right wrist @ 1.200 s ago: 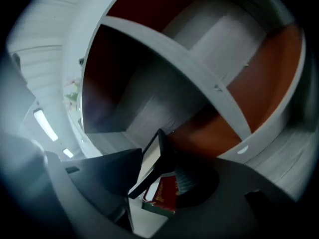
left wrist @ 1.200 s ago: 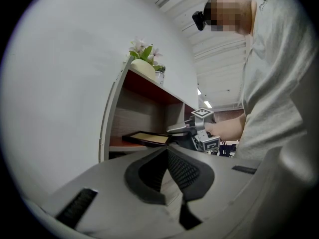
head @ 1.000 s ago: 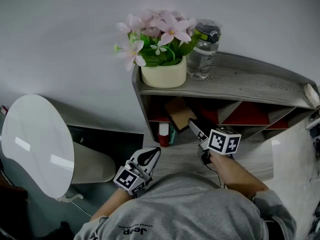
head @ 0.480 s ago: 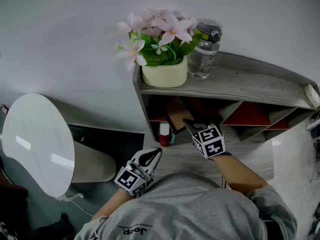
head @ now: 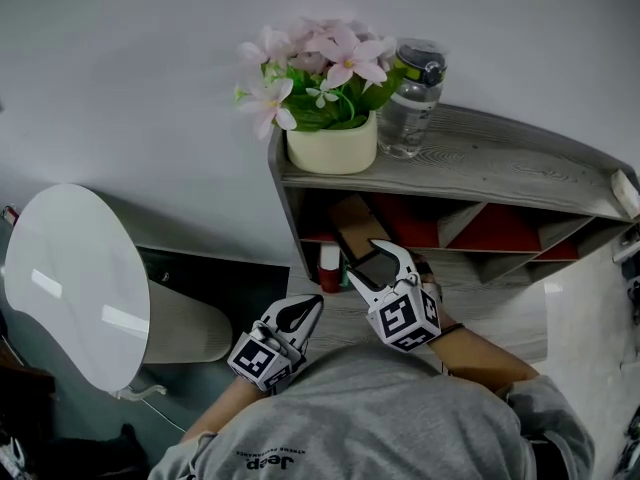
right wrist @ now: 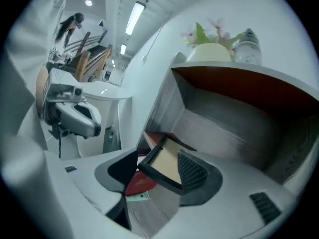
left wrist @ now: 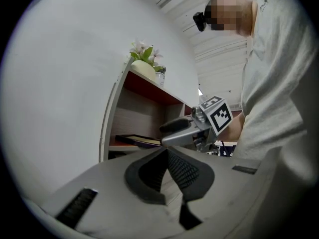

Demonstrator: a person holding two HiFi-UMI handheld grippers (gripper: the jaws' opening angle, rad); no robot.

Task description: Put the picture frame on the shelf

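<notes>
The right tool has backed a little way out of the shelf and is wide open, holding nothing, so the picture frame now lies inside the shelf's low part, and the job looks nearly done.

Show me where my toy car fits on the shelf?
The shelf top is bare from the water bottle to its right end. The flower pot crowds its left corner. Below, the picture frame, red bottle and right tool fill the left end.
</notes>
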